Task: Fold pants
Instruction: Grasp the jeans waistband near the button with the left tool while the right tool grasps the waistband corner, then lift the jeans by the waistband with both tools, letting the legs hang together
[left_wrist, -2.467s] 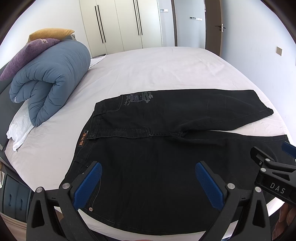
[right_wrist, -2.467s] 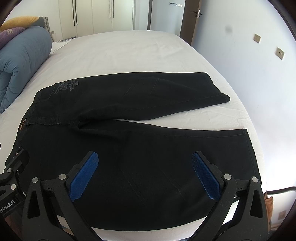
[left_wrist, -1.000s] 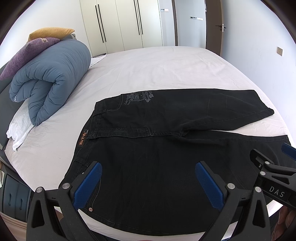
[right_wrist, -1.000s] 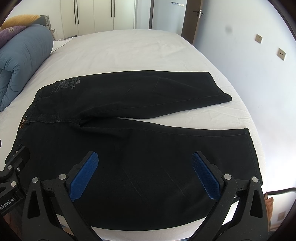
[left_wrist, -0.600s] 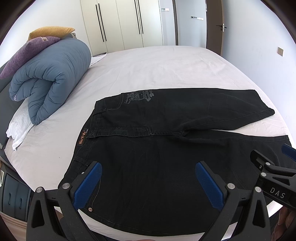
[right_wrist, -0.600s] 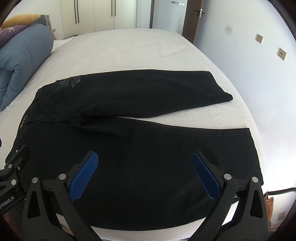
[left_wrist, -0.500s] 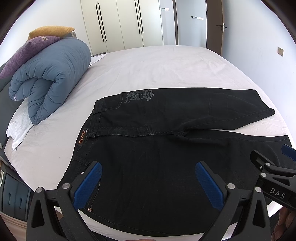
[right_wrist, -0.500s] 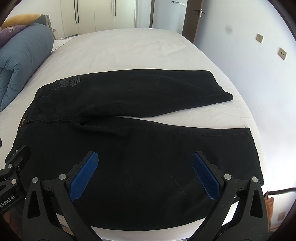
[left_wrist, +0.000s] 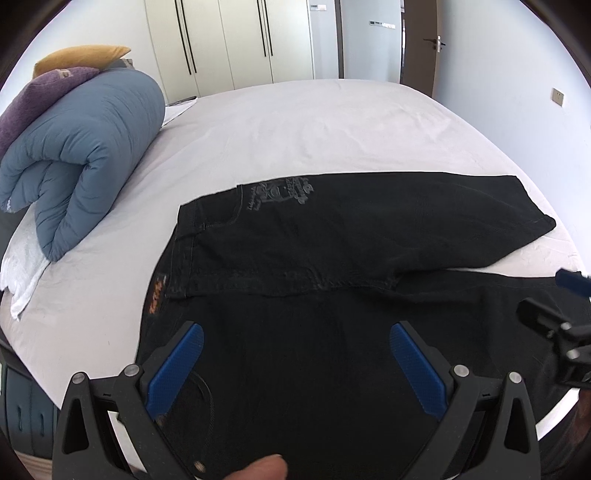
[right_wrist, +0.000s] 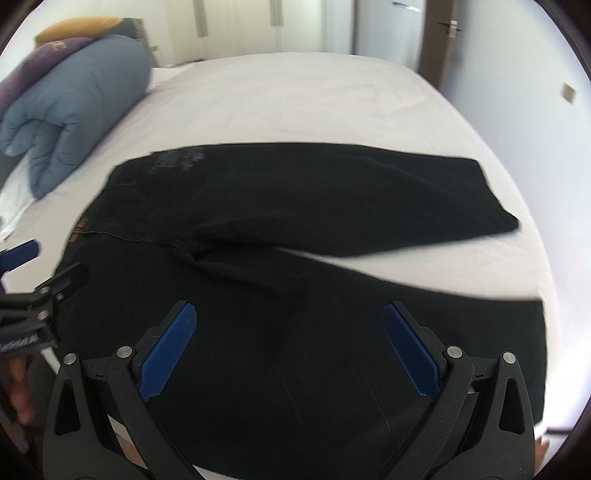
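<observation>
The left claw hangs spread wide over the waist end of the black pants, its blue pads gripping nothing. The right claw is spread just as wide and also bare, above the near leg toward the hem. Each claw shows at the edge of the other's view: the right claw at the right rim of the left wrist view, the left claw at the left rim of the right wrist view.

Only the left wrist view is sharp: it picks out a pale printed emblem on the far hip, an orange label at the waistband and a rivet by the near edge. The right wrist view is blurred, but shows the near leg out to its hem and the white wedge of sheet between the two legs.

The pants lie flat on the white bed, waist toward the rolled blue duvet, legs splayed away from it. Purple and mustard pillows sit on top of the duvet.
</observation>
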